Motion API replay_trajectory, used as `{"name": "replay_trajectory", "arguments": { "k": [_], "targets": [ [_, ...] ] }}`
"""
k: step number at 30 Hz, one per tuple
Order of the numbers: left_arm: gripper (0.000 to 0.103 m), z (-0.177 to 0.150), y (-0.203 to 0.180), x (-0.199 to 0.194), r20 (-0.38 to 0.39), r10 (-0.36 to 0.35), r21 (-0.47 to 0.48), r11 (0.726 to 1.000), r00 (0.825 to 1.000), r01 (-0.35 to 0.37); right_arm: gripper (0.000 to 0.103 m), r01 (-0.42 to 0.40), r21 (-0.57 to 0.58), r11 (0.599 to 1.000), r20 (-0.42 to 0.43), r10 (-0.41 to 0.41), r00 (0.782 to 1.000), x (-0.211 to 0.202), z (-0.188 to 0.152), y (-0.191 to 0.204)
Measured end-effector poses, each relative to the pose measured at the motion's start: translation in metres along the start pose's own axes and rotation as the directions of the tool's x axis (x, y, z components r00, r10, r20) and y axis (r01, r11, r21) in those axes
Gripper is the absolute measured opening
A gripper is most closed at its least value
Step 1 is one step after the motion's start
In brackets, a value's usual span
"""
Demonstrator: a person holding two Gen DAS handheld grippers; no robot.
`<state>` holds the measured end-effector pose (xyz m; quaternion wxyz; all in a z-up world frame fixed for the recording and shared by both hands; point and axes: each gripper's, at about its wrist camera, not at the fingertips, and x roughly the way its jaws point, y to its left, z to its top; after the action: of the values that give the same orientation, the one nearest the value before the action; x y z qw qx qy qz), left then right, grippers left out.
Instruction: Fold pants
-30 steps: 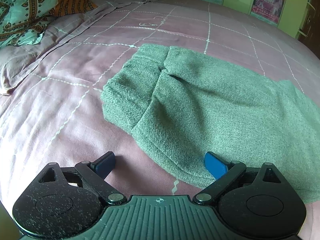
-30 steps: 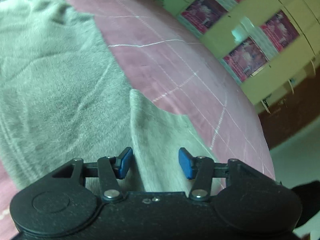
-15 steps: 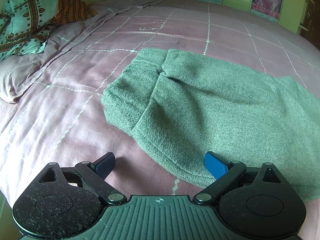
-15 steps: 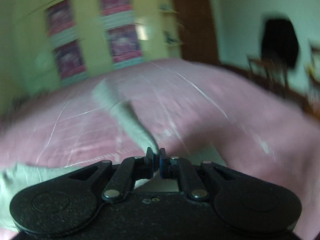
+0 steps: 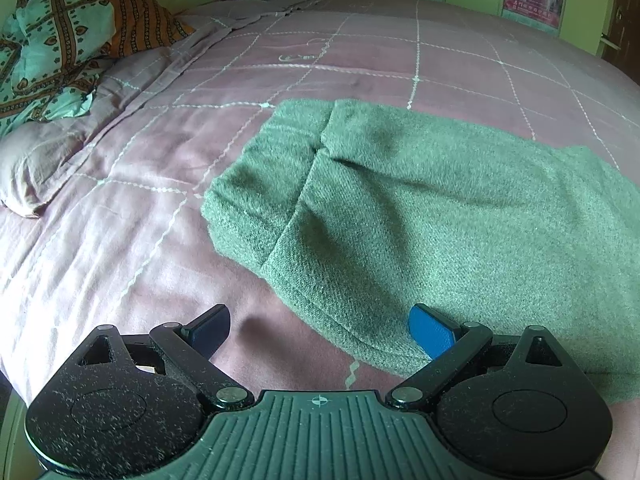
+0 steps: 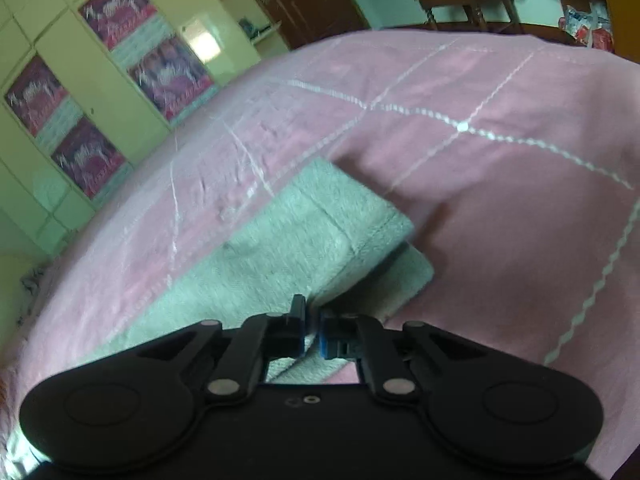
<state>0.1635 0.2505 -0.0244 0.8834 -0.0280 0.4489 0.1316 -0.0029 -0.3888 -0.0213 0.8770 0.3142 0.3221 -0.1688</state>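
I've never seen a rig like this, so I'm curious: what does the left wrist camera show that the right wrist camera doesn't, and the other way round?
Only the left wrist view shows the patterned bedding heaped at the head of the bed, a pillow, and the left gripper open above the waistband end of the pants. Only the right wrist view shows a wooden table across the room, the leg-end hems, and the right gripper shut on the pants' fabric. Both show the pink bedspread, the grey-green pants and the posters on the yellow-green cupboards.
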Motion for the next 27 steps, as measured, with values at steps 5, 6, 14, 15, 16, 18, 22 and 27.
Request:
{"name": "replay_trajectory", "arguments": {
  "k": [5,6,14,15,16,18,22,27],
  "targets": [
    [0.083,-0.001,0.018,-0.031,0.161,-0.009,-0.083,0.996,0.987,0.023,0.021,0.000,-0.055,0.998,0.004,0.000,1.000,0.001,-0.004,0.010],
    [0.054,-0.001,0.026,-0.031,0.161,-0.032,-0.116,0.992,0.987,0.051,0.022,-0.011,-0.052,0.999,0.004,0.011,1.000,0.001,-0.004,0.010],
    [0.045,-0.001,0.054,-0.006,0.096,-0.115,-0.328,0.934,0.989,0.141,0.033,-0.007,-0.089,0.996,0.006,0.007,1.000,0.002,-0.003,0.018],
    [0.054,-0.002,0.056,-0.005,0.097,-0.106,-0.356,0.925,0.990,0.134,0.034,-0.001,-0.102,0.995,0.007,0.002,1.000,0.002,-0.004,0.021],
    [0.056,-0.003,0.059,-0.004,0.097,-0.109,-0.385,0.912,0.989,0.138,0.037,0.006,-0.116,0.993,0.009,-0.005,1.000,0.002,-0.005,0.023],
    [0.057,-0.006,0.065,-0.001,0.104,-0.130,-0.426,0.890,0.986,0.162,0.045,0.006,-0.143,0.990,0.009,-0.005,1.000,0.003,-0.007,0.028],
    [0.045,-0.011,0.069,0.004,0.133,-0.180,-0.432,0.875,0.975,0.220,0.054,-0.002,-0.178,0.984,0.019,0.006,1.000,0.003,-0.010,0.034],
    [0.036,-0.006,0.066,0.006,0.154,-0.201,-0.420,0.873,0.968,0.248,0.054,-0.052,-0.074,0.996,0.042,0.055,0.998,0.001,-0.008,0.020]
  ]
}}
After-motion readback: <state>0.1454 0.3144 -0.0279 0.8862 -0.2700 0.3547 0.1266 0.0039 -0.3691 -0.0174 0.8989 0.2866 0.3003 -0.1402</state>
